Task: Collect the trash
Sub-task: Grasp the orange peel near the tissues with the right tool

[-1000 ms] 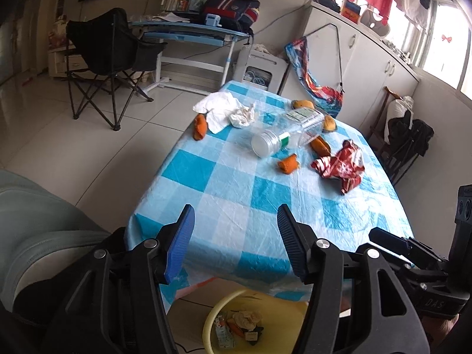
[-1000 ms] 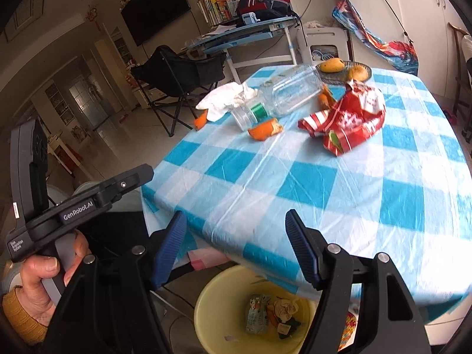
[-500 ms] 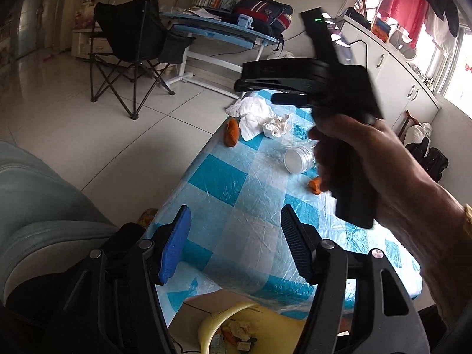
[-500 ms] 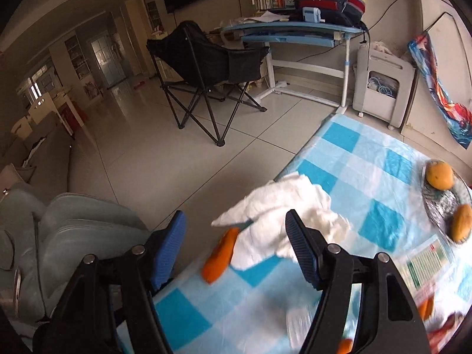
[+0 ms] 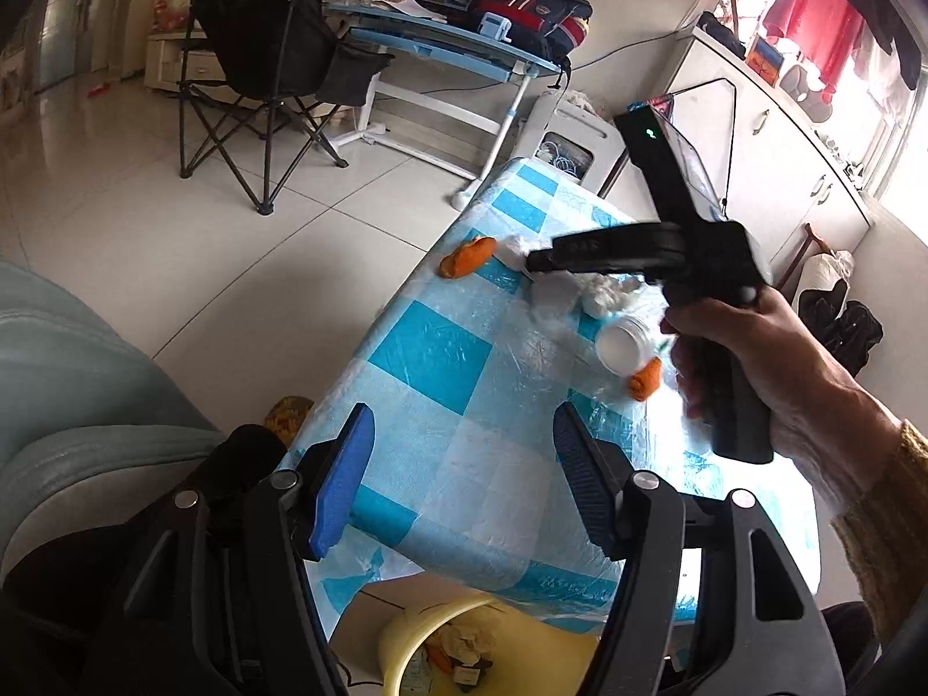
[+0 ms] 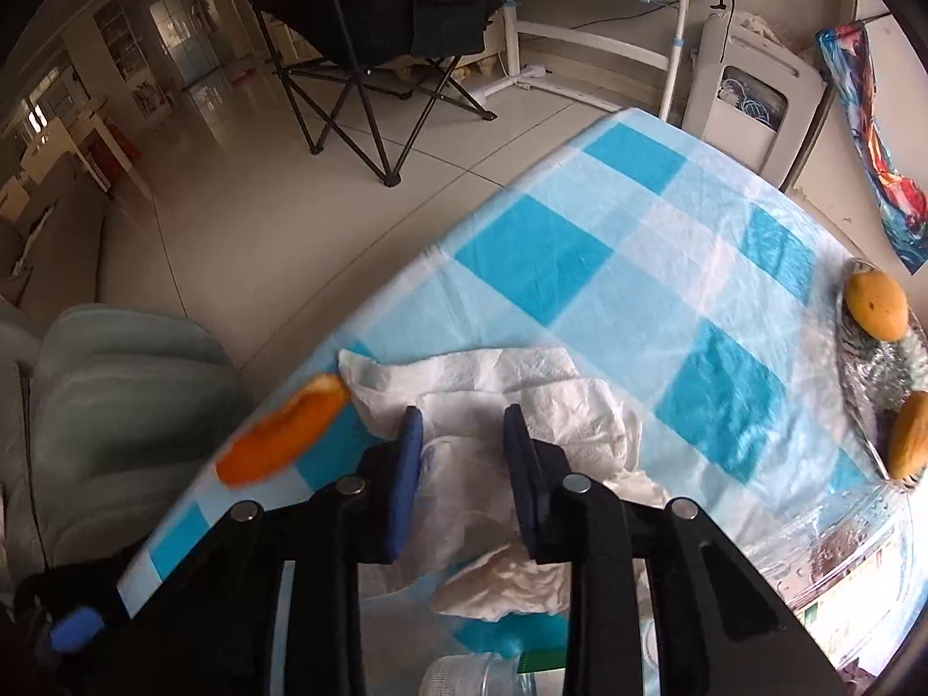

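Right gripper (image 6: 458,423) closing around crumpled white tissue (image 6: 510,383) near the table (image 6: 580,243) edge, beside orange peel (image 6: 284,435); left gripper (image 5: 458,435) apart, empty.

Two orange peel pieces lie on the table: one (image 5: 467,256) at the edge, another (image 5: 645,380) by the single clear jar (image 5: 623,343). One heap of white tissues (image 6: 510,400), two yellow fruits (image 6: 876,303) on one plate (image 6: 870,388), one yellow bin (image 5: 406,646), one folding chair (image 5: 261,52).
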